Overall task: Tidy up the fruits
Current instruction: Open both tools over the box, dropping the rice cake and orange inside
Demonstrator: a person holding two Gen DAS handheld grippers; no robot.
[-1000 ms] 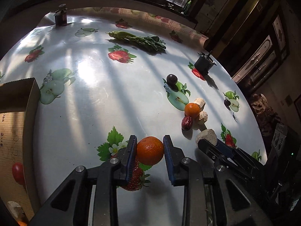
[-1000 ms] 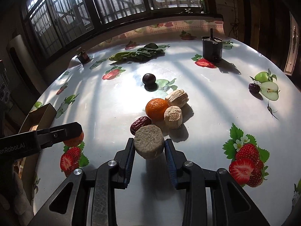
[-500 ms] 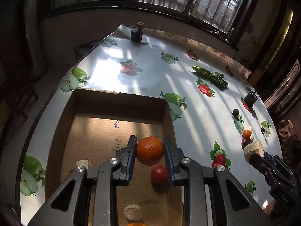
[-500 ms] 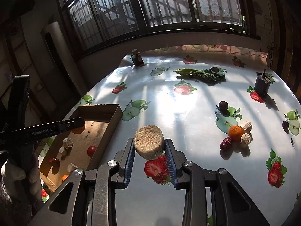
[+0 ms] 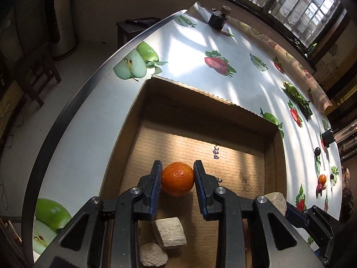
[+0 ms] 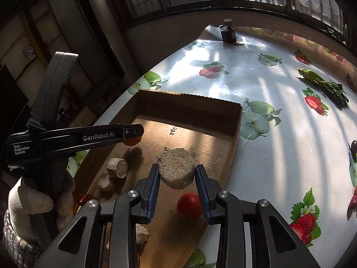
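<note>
Left tongs [image 5: 177,181] squeeze orange [image 5: 177,178] over box [image 5: 209,111]. Right tongs [image 6: 177,184] squeeze beige puck [image 6: 176,170]. Side reads "GenRobot.AI".

An orange [image 5: 177,178], round with dimpled skin, sits clamped between blue-padded fingers [image 5: 155,184] in the lower centre of the left wrist view, over the brown cardboard box [image 5: 223,111]. A tan, rough-fibred puck-shaped piece [image 6: 177,168] is likewise pinched low in the centre of the right wrist view, tilted over the same box. On the box floor lie a small red fruit [image 6: 189,205], two pale cylinders [image 6: 118,167] at the left, and a wrapped red piece [image 6: 83,198] at the lower left.
</note>
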